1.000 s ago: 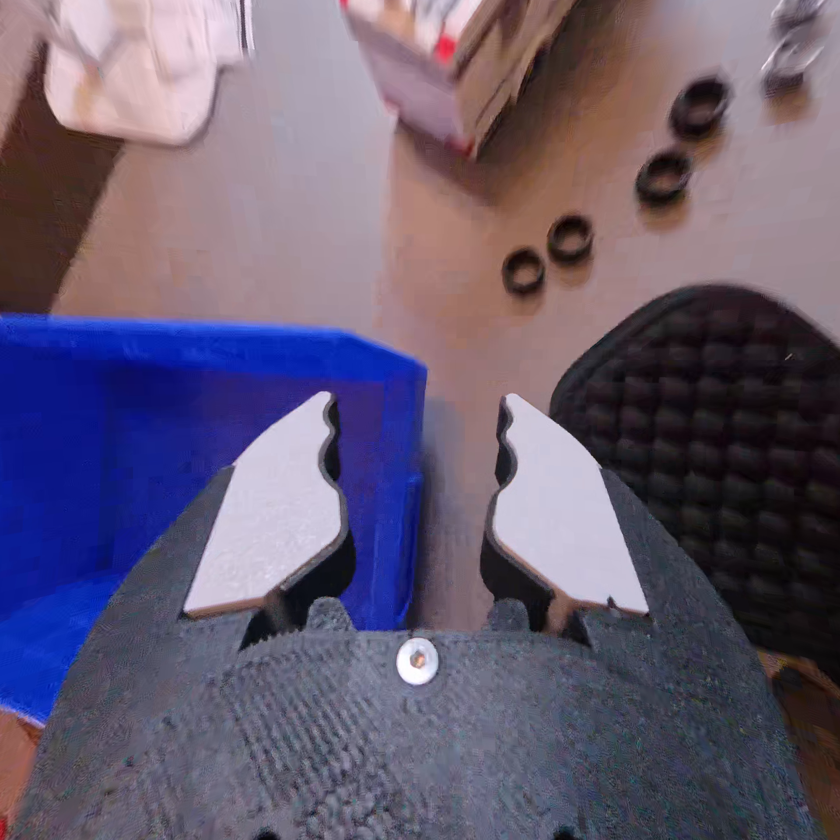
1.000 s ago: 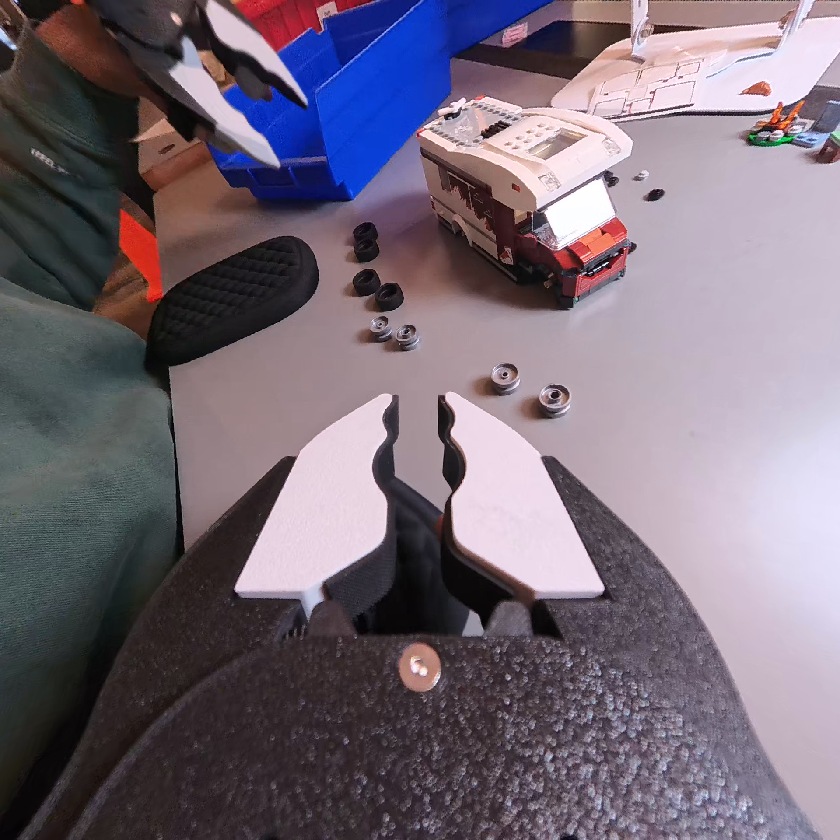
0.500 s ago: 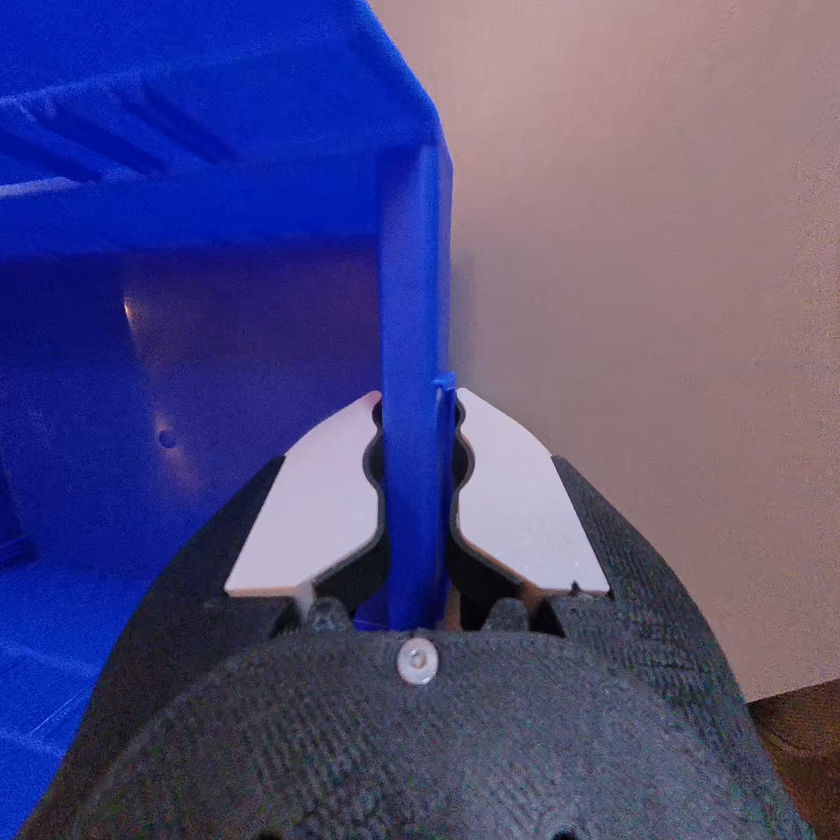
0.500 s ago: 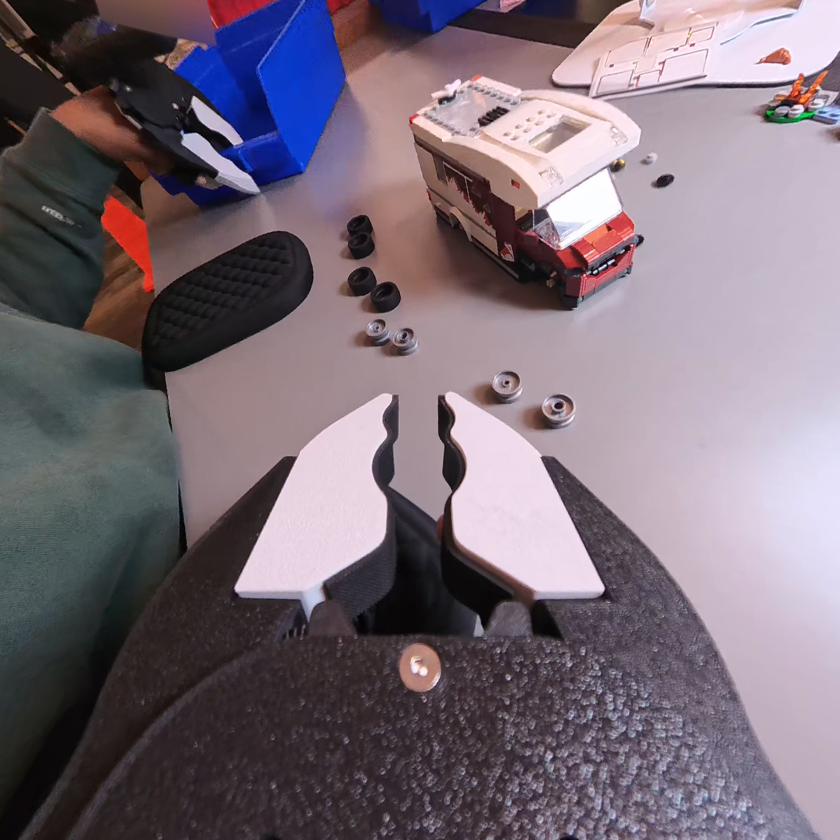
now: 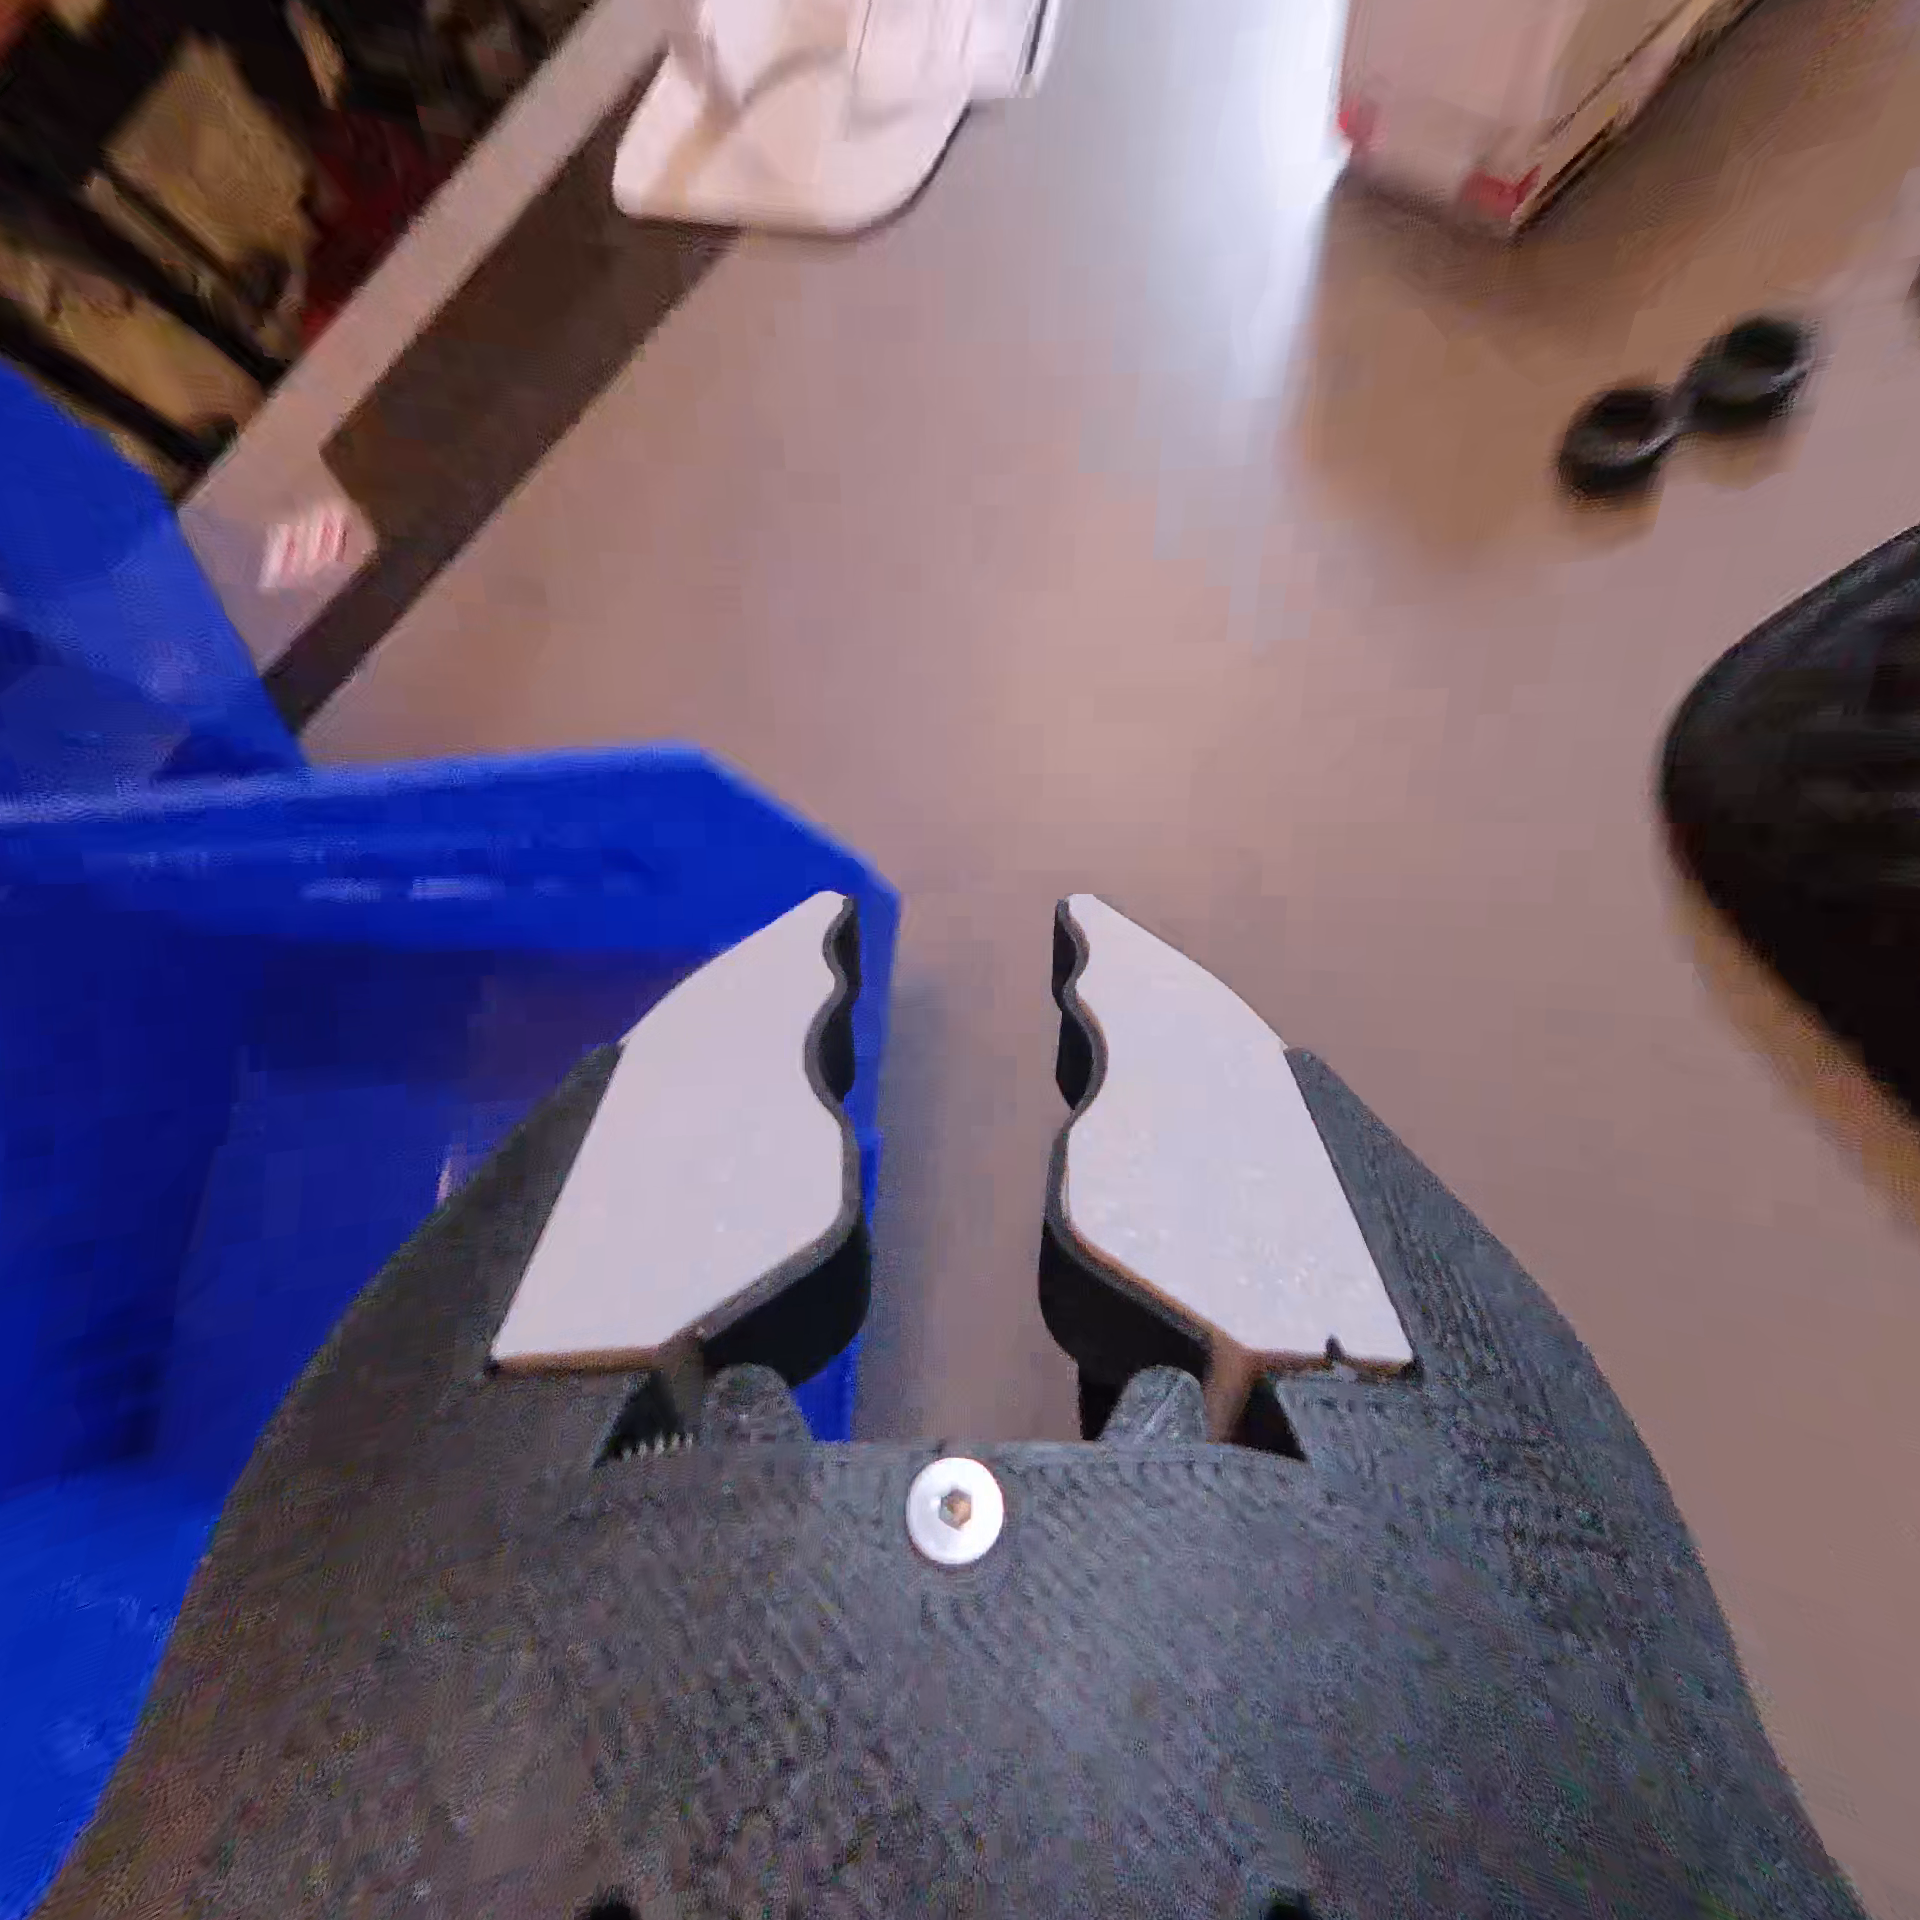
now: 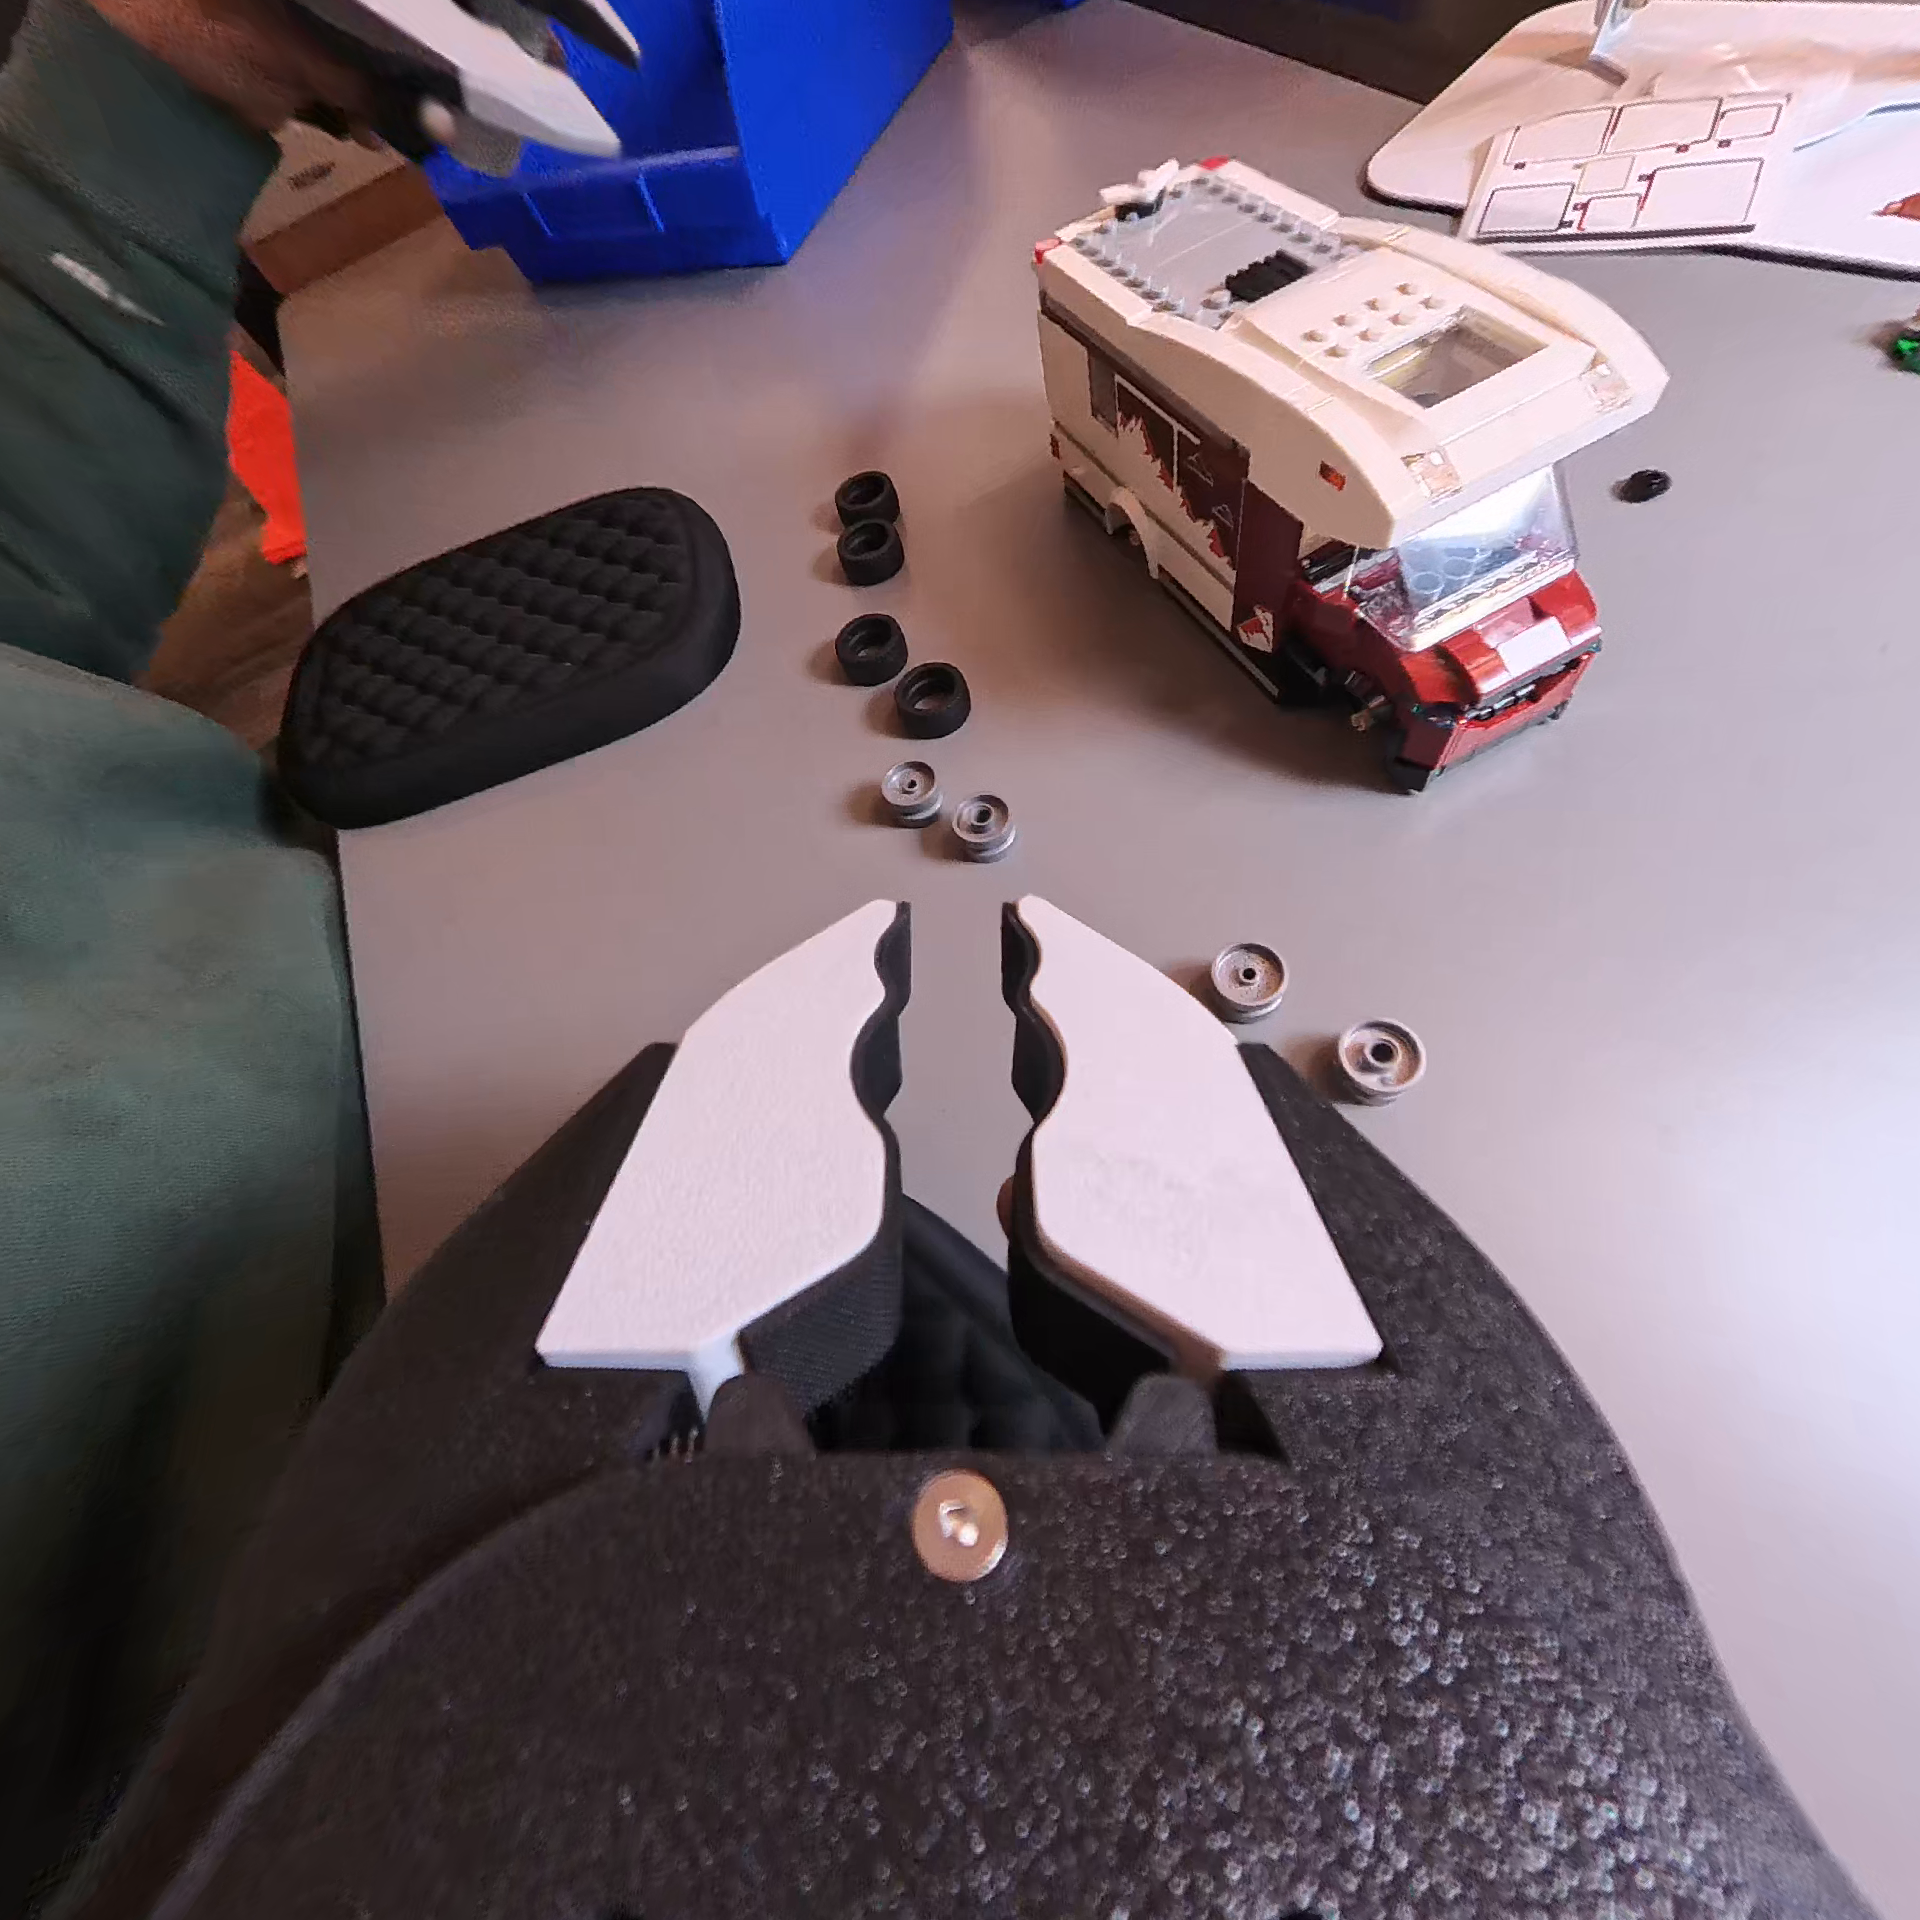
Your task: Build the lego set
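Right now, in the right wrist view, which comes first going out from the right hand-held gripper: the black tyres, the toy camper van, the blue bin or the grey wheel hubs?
1. Grey wheel hubs, just ahead of the right hand-held gripper, on the table.
2. Black tyres, farther on, slightly left.
3. Toy camper van, ahead to the right.
4. Blue bin, far left corner.

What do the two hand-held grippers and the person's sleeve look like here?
Both the left hand-held gripper and the right hand-held gripper have a rough, black, grainy body with one silver screw at its centre. Each carries two flat, pale grey fingers with wavy black inner pads. The sleeve is dark green. No cables show.
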A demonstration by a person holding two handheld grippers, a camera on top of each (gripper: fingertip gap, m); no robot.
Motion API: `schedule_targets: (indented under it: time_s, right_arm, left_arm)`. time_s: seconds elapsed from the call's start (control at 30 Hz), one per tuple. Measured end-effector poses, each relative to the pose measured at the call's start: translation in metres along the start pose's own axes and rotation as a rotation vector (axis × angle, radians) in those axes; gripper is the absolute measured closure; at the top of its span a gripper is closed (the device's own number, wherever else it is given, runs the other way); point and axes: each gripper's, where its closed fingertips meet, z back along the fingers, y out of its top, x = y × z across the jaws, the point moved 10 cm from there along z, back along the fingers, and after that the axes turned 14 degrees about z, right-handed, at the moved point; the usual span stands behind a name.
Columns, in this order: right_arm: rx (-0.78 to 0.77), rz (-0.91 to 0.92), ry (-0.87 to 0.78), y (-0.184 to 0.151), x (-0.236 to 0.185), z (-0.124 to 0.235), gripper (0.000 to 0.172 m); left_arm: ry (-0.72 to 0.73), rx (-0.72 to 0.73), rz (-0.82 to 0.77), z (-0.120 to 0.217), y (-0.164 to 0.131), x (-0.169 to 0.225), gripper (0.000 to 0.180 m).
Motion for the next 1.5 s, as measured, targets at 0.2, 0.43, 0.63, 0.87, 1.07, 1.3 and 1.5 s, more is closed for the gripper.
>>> schedule_targets:
  time_s: [0.2, 0.43, 0.63, 0.87, 1.07, 1.3, 1.5]
  right_arm:
    - [-0.044, 0.094, 0.026, 0.007, -0.008, -0.03, 0.155]
    - [-0.051, 0.213, 0.022, 0.01, -0.021, -0.047, 0.155]
    - [-0.069, 0.191, 0.027, 0.008, -0.015, -0.054, 0.155]
    - [-0.196, 0.37, 0.11, 0.019, -0.012, -0.079, 0.151]
    - [-0.374, 0.532, 0.212, 0.028, -0.011, -0.103, 0.146]
    - [-0.422, 0.547, 0.222, 0.028, -0.011, -0.113, 0.146]
    - [-0.416, 0.552, 0.208, 0.025, -0.015, -0.115, 0.155]
  left_arm:
    - [-0.417, 0.031, -0.142, -0.069, 0.03, 0.112, 0.139]
    - [-0.604, -0.153, -0.218, -0.134, 0.044, 0.117, 0.151]
    - [-0.683, -0.069, -0.245, -0.117, 0.053, 0.129, 0.159]
    - [-0.853, -0.071, -0.402, -0.102, 0.073, 0.218, 0.158]
    - [-0.788, -0.118, -0.425, -0.123, 0.062, 0.237, 0.158]
    - [-0.777, -0.07, -0.414, -0.121, 0.059, 0.236, 0.158]
    - [-0.79, -0.071, -0.385, -0.122, 0.059, 0.233, 0.155]
